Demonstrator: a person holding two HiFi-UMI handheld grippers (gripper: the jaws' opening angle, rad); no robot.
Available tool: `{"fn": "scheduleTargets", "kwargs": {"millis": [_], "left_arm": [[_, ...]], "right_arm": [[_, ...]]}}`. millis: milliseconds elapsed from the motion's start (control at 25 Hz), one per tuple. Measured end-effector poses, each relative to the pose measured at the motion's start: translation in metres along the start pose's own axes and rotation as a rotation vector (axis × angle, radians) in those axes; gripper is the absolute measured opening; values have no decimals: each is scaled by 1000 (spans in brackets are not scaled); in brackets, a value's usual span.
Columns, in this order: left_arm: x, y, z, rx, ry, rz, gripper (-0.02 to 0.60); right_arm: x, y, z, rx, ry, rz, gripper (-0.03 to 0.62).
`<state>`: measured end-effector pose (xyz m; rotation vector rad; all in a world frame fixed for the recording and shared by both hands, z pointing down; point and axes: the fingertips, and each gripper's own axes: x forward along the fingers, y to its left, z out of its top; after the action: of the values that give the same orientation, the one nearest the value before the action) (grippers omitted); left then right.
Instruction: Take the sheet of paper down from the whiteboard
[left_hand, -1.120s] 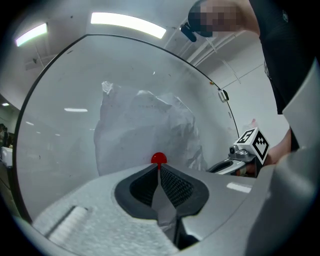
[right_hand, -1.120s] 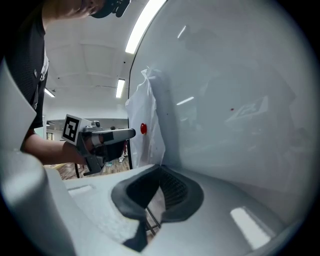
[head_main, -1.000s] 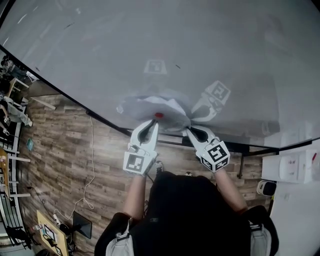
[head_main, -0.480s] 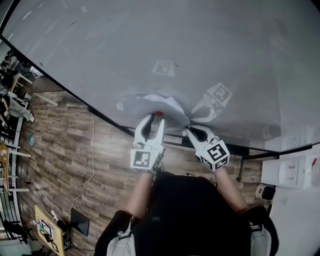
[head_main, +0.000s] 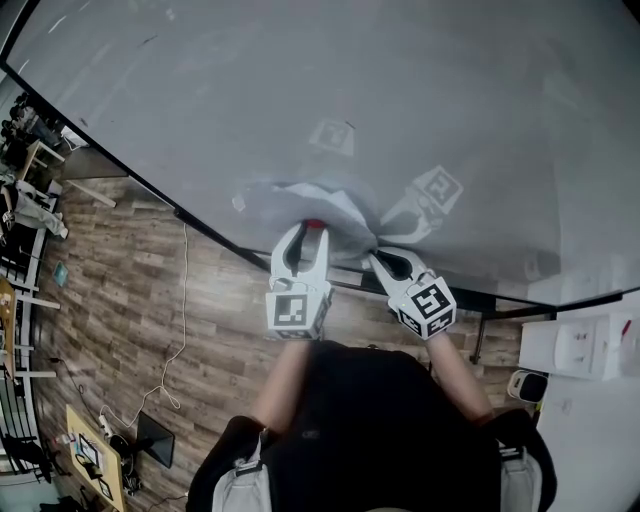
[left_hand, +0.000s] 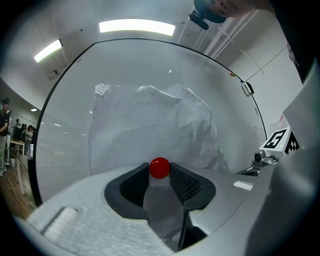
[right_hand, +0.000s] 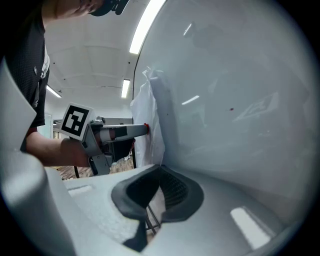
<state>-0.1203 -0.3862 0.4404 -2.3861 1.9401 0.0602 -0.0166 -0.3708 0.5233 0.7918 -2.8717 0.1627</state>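
- Whiteboard (head_main: 420, 110) fills most of the head view, with a wood-plank floor (head_main: 130, 290) under its lower edge and ceiling strip lights behind in the gripper views.
- A crumpled sheet of paper (head_main: 300, 205) lies against the board low down, pinned by a round red magnet (left_hand: 159, 168) near its bottom edge.
- The left gripper (head_main: 307, 232) points level at the board. Its fingers have just been opening and now stand wide, with the magnet between their tips, unpinched as far as the left gripper view shows.
- The right gripper (head_main: 378, 256) sits just beside it, fingers clenched on the sheet's lower right edge; a strip of paper runs down into the closed gap.
- Risk: the magnet looks seated on the board, so a pull from the right side now would likely tear the sheet at the pin or at the pinched edge.
- Risk: the magnet is round and smooth. An off-centre close could squirt it sideways, so it skids across the board or drops to the floor.
- Risk: with the pin off, only a thin edge pinch carries the sheet, and it may slip free.
- Writing: faint marks on the sheet are too pale to read. The only clear print is the square black-and-white pattern on each cube (head_main: 298, 310); no brand shows.
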Motion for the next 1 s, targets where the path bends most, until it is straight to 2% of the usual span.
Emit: {"fn": "scheduleTargets", "kwargs": {"millis": [200,320,640,800,1000], "left_arm": [[0,4,-6,36,15,53,137],[0,2,-1,11,12,84,134],[-2,-1,-1,28,9,59,130],[-18,-8,7,25,11,59,130],[-54,7,-8,10,48,121,131]], "right_arm": [[3,1,0,-6,5,7,5],[3,2,-1,-9,8,11,5],[2,0,-4,-8,18,21,5],[-8,5,2,-17,22,27,5],[-4,17,0,-11,21,70,5]]}}
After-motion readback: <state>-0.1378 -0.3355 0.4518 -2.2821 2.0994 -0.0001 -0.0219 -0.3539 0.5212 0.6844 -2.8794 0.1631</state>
